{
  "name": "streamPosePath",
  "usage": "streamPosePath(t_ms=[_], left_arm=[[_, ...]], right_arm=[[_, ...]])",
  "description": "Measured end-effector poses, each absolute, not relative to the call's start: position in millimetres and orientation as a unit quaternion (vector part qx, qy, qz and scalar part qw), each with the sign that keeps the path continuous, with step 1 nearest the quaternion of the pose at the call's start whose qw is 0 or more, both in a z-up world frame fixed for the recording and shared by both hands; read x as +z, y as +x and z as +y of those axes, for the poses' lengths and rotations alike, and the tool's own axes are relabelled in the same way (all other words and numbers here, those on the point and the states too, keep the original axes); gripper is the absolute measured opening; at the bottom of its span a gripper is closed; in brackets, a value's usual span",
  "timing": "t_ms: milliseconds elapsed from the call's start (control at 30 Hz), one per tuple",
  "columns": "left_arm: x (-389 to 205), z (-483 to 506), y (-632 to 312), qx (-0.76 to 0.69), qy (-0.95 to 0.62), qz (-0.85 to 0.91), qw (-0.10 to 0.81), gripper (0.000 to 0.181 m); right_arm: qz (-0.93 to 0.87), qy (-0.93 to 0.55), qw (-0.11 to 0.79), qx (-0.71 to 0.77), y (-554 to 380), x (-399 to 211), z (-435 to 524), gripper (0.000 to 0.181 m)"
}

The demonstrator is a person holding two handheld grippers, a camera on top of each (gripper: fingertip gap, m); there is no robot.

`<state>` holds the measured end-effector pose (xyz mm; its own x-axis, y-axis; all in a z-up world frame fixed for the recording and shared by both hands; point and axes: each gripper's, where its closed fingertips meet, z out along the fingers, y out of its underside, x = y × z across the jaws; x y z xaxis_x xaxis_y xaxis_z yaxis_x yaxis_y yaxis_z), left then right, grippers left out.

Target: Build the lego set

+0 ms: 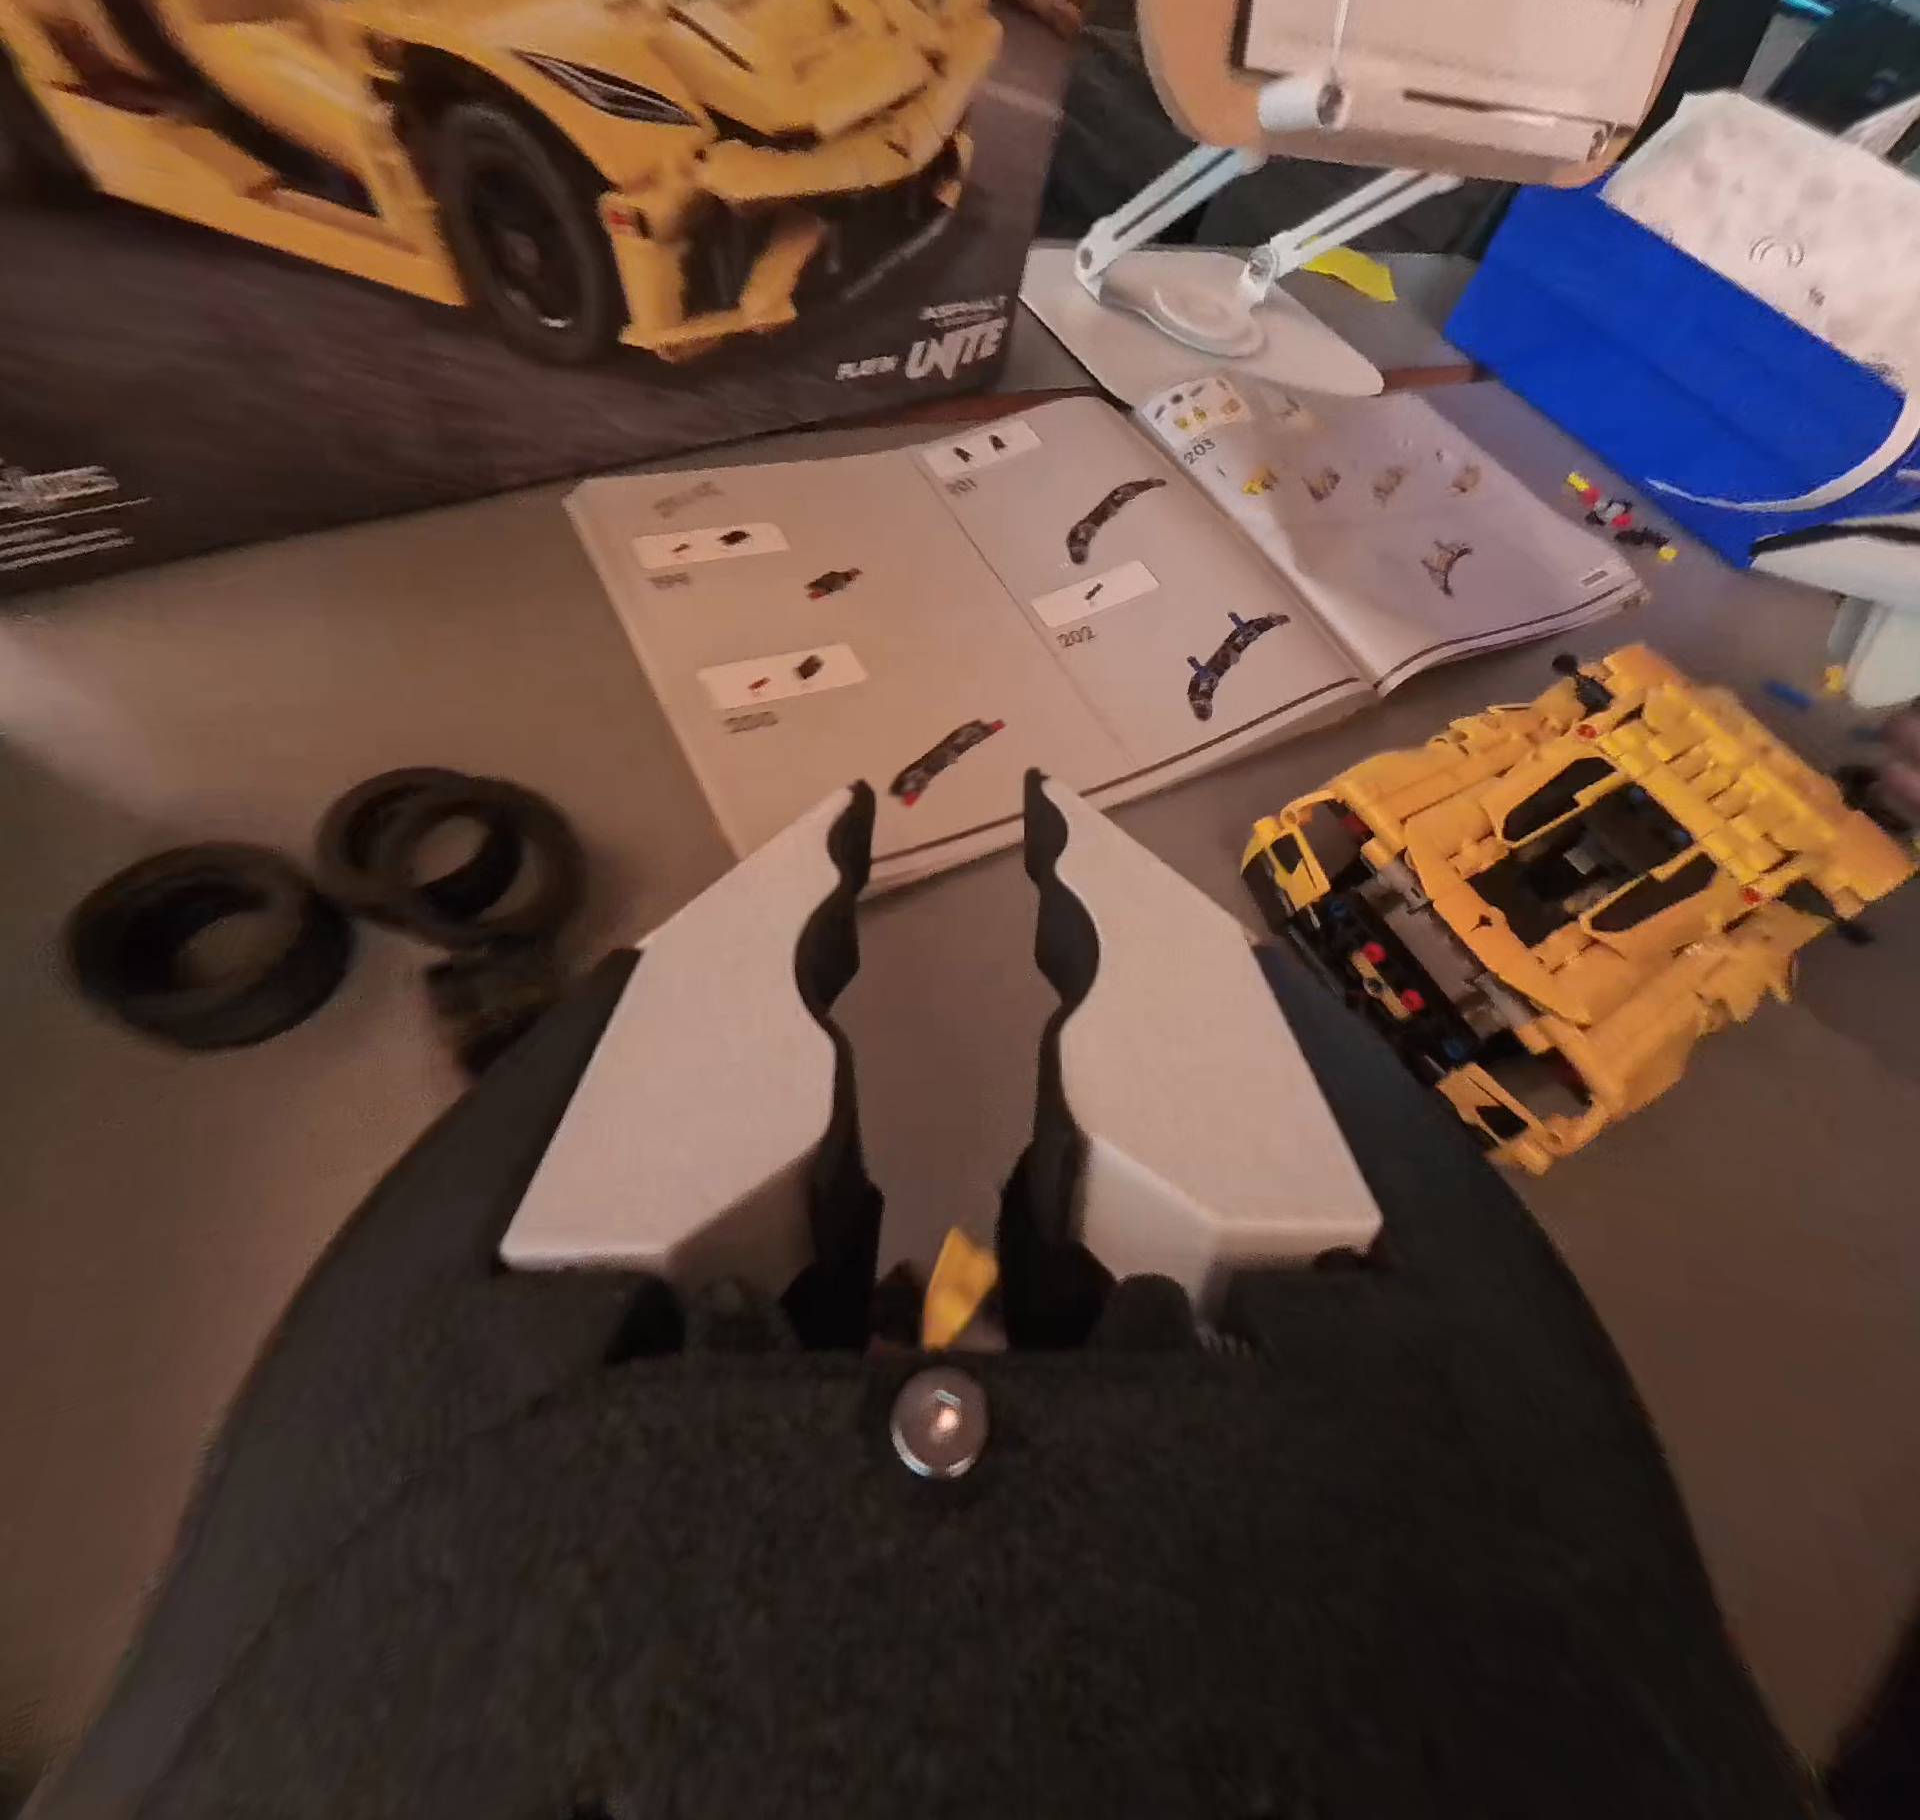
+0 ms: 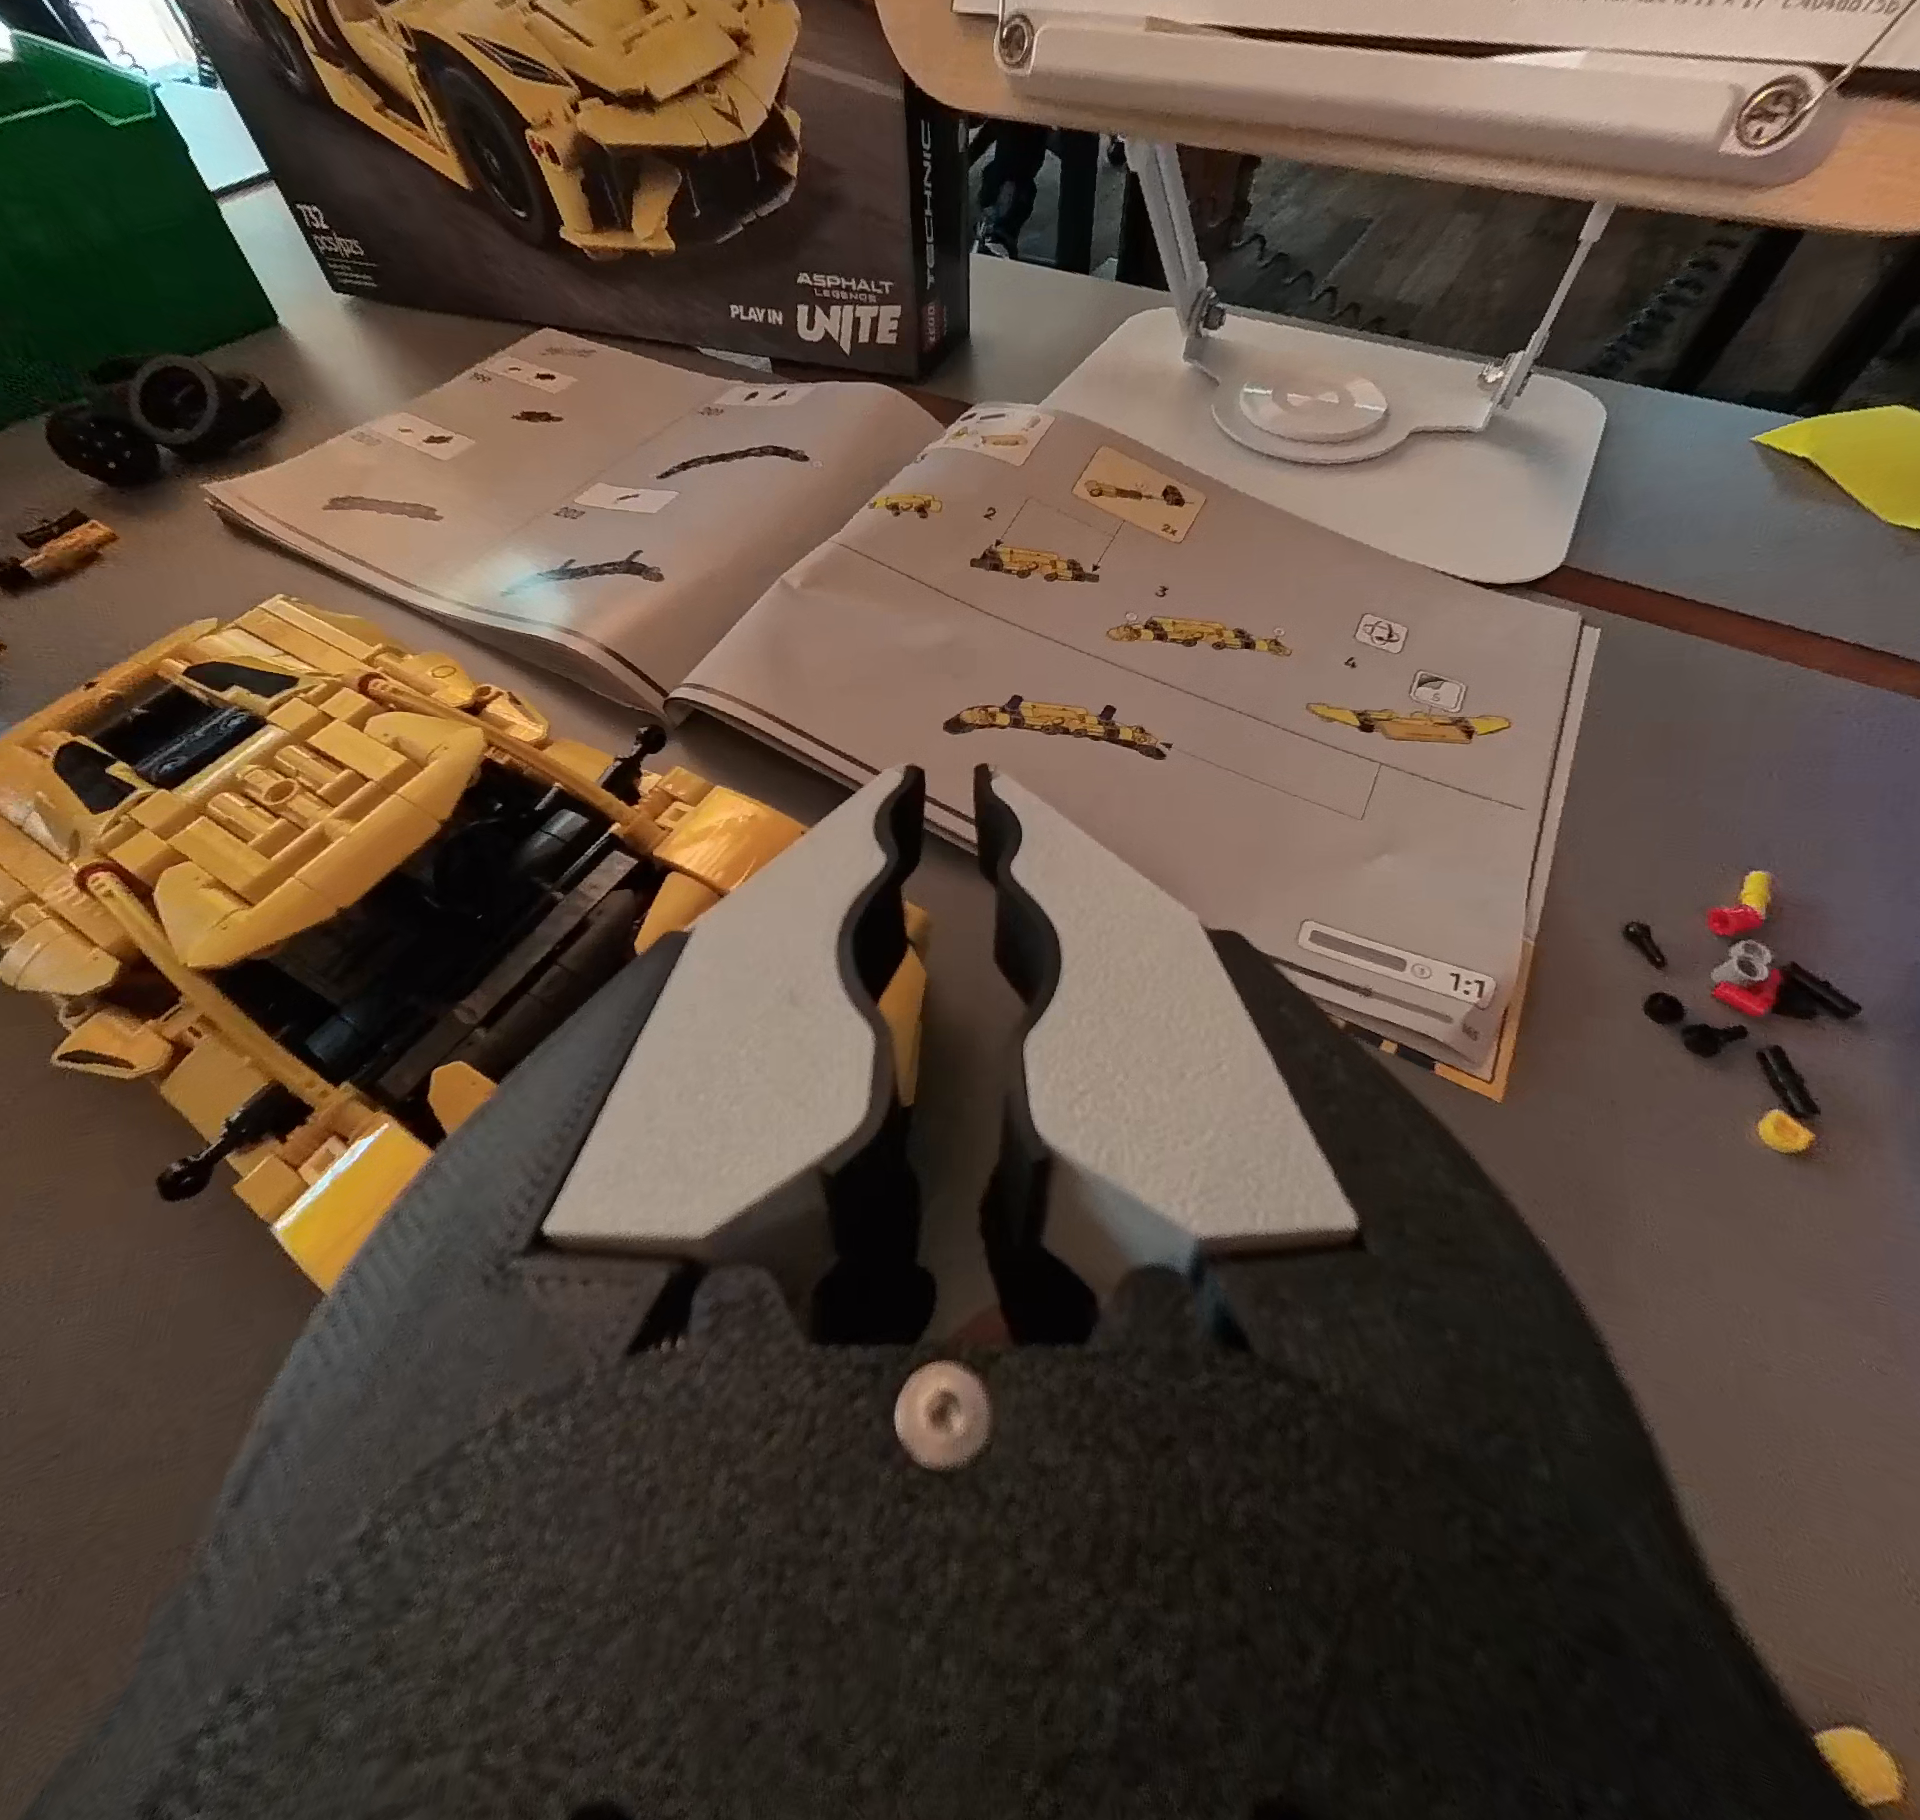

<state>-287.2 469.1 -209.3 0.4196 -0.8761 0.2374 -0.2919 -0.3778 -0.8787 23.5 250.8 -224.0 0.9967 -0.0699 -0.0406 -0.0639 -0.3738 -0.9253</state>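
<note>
The partly built yellow lego car (image 1: 1558,897) lies on the grey table to the right of my left gripper (image 1: 945,794). That gripper is open and empty, hovering over the near edge of the open instruction booklet (image 1: 935,607). In the right wrist view the car (image 2: 312,866) lies to the left. My right gripper (image 2: 948,783) is empty, its jaws a narrow gap apart, just above the booklet's (image 2: 1039,648) near edge. Small loose black, red, grey and yellow parts (image 2: 1756,991) lie on the table to its right.
Black tyres (image 1: 208,939) lie at the left. The set's box (image 1: 416,212) stands behind the booklet, with a white document stand (image 2: 1351,440) beside it. A blue and white box (image 1: 1662,368) is at the far right, and a green bin (image 2: 94,232) at the far left. About 40 centimetres separates my left fingertips from my right. The partly built yellow lego car (image 1: 1558,897) is about 20 centimetres from both grippers' fingertips.
</note>
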Motion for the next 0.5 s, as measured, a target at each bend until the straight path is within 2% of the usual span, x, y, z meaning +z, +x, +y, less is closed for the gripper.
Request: streamPosePath(t_ms=[100, 233, 367, 500], left_arm=[[-191, 480, -340, -0.322, -0.763, 0.389, 0.403, 0.029], [-168, 459, -392, -0.378, -0.753, 0.335, 0.421, 0.029], [-210, 409, -416, -0.377, -0.769, 0.373, 0.357, 0.030], [-248, 379, -426, -0.323, -0.776, 0.419, 0.343, 0.030]], right_arm=[[0.039, -0.825, 0.563, 0.001, 21, -221, 250, 0.009], [0.037, -0.826, 0.562, 0.000, 20, -222, 251, 0.009], [0.036, -0.827, 0.561, 0.008, 17, -224, 252, 0.009], [0.032, -0.830, 0.556, 0.004, 16, -227, 252, 0.009]])
